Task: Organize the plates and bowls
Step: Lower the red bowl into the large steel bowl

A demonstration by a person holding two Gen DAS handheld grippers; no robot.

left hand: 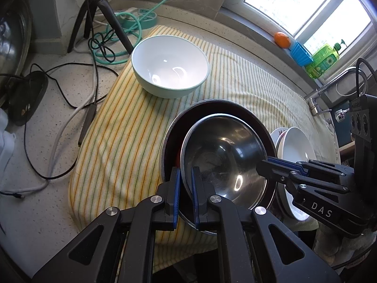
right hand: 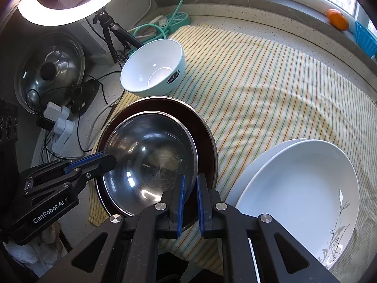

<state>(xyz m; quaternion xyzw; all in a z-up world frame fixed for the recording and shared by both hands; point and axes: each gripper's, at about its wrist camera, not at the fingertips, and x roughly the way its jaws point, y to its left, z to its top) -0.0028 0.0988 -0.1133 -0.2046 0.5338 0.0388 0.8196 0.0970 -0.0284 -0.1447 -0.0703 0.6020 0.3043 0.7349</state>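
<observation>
**Steel bowl gripped by both rims over dark dish: slip and tilt risk**

The left hand-held gripper (left hand: 186,184) is clamped narrow on the near rim of the steel bowl (left hand: 223,155); one pad sits inside the wall, the other outside. The right hand-held gripper (right hand: 189,193) pinches the opposite rim in the same way, its jaws almost closed. The bowl lies directly ahead of both sets of fingers, nested in a wider dark dish (right hand: 205,127) on the striped towel (right hand: 271,82).

Risks, as judged:
- The bowl is thin, polished metal with a rolled lip. Smooth blue pads on a curved wall offer little purchase, so uneven lifting could let one rim slide out.
- The right grip looks the lighter. If it loosens first, the bowl would swing on the left grip and strike the dish.
- Two stacked white plates (right hand: 299,184), glazed and shallow, sit just right of the right gripper and could be knocked.

A glossy, deep, round white bowl (left hand: 169,64) stands well beyond the left fingers. Whether the steel bowl rests on the dish cannot be told.
</observation>
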